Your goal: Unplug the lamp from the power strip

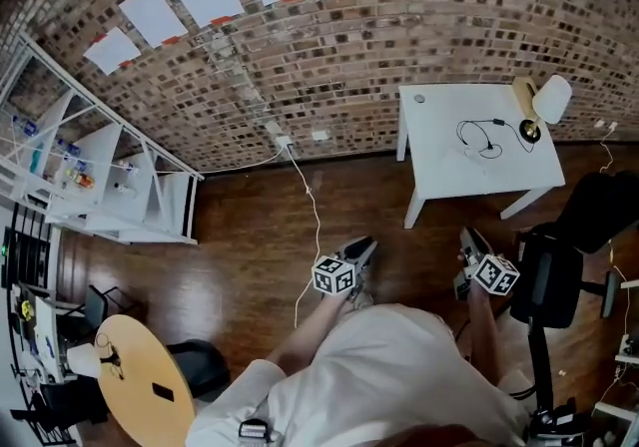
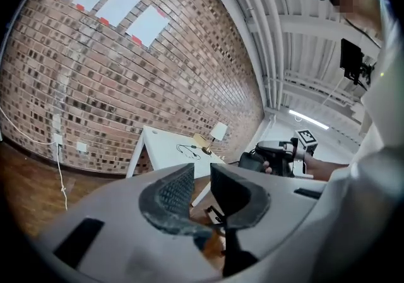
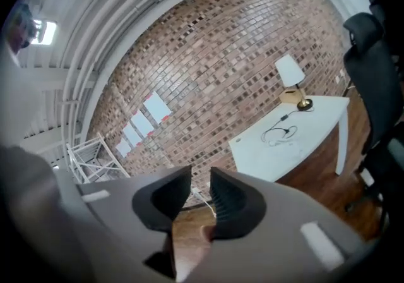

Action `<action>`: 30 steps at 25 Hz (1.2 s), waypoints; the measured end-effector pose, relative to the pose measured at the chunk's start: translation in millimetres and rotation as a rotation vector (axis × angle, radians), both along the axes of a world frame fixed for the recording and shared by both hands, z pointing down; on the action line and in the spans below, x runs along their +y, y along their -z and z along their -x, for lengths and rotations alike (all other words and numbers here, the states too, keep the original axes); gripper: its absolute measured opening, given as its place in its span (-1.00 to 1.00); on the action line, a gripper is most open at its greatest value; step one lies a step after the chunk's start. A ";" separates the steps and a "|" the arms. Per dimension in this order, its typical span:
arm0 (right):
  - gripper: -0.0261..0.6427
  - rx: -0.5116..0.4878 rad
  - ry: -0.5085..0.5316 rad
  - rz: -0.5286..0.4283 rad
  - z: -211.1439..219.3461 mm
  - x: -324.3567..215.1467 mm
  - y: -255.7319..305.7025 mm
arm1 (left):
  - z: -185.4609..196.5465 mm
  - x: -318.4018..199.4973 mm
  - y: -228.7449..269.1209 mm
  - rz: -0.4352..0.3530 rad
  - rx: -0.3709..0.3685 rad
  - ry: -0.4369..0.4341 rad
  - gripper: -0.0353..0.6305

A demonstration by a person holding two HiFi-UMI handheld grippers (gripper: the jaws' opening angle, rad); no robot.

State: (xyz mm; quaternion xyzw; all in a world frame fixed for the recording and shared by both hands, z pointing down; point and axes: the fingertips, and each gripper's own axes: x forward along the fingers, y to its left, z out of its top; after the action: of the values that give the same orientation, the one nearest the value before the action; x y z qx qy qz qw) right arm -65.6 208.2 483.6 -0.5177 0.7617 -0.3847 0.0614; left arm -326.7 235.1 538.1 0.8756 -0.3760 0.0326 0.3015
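The lamp (image 1: 544, 101) stands at the far right corner of the white table (image 1: 449, 161), against the brick wall, with its black cord (image 1: 481, 139) lying in loose loops on the tabletop beside it. I cannot pick out the power strip in any view, so where that cord ends is unknown from here. The person stands well back from the table on the wooden floor, with both tools held close to the body. The left gripper (image 1: 361, 250) has its jaws a narrow gap apart with nothing between them, and the right gripper (image 1: 469, 240) shows the same: a slim gap, pads bare, only floor and wall beyond. Judging by this, the step in hand is the approach, and nothing of the unplugging is done. To do it well, walk up to the table first and follow the black cord from the lamp base to its plug. Do not follow the white cable (image 1: 312, 216) that runs from the wall outlet (image 1: 283, 143) across the floor, which may be a different lead. Both sets of jaws probably need to spread wider before they fit round a plug body. One gripper should pin the strip while the other takes the plug by its body, not the cord, and draws it straight out; mind the black office chair (image 1: 549, 280) near the right arm
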 end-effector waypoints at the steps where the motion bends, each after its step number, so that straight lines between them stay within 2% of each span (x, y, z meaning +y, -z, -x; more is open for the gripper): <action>1: -0.70 0.011 -0.034 0.030 -18.3 6.3 -6.1 | -13.5 -0.1 3.0 -0.004 -0.003 -0.018 -0.69; 3: -0.79 0.026 -0.100 0.091 -51.4 23.2 -14.6 | -40.5 2.1 7.6 -0.018 -0.016 -0.063 -0.71; 5: -0.79 0.059 -0.138 0.109 -76.5 38.6 -14.5 | -61.2 0.5 8.6 -0.025 -0.031 -0.089 -0.73; 11: -0.78 0.071 -0.202 0.167 -132.6 80.2 -22.4 | -100.6 -6.9 9.1 0.016 -0.049 -0.083 -0.80; 12: -0.78 0.084 -0.198 0.169 -139.2 85.0 -22.1 | -106.1 -5.8 6.2 0.035 -0.058 -0.078 -0.88; 15: -0.78 0.146 -0.185 0.174 -158.2 94.9 -26.0 | -118.6 2.4 -5.2 0.089 -0.067 -0.051 -0.88; 20: -0.76 0.189 -0.144 0.157 -192.0 112.1 -31.0 | -163.8 22.7 0.7 0.060 -0.055 -0.062 -0.89; 24: -0.76 0.257 -0.061 0.147 -206.1 131.8 -40.7 | -198.6 42.6 -7.8 0.083 -0.043 -0.069 -0.88; 28: -0.76 0.324 0.021 0.139 -223.9 133.0 -50.6 | -239.4 68.0 -0.5 0.023 0.005 -0.125 -0.88; 30: -0.76 0.370 0.068 0.141 -228.0 127.2 -52.8 | -258.5 81.1 2.7 0.004 0.005 -0.154 -0.88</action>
State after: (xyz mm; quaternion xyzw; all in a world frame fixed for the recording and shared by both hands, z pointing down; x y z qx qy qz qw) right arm 162.5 335.5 536.4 -0.5565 0.7483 -0.3372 -0.1289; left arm -68.2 316.2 535.4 0.9014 -0.3067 0.0541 0.3007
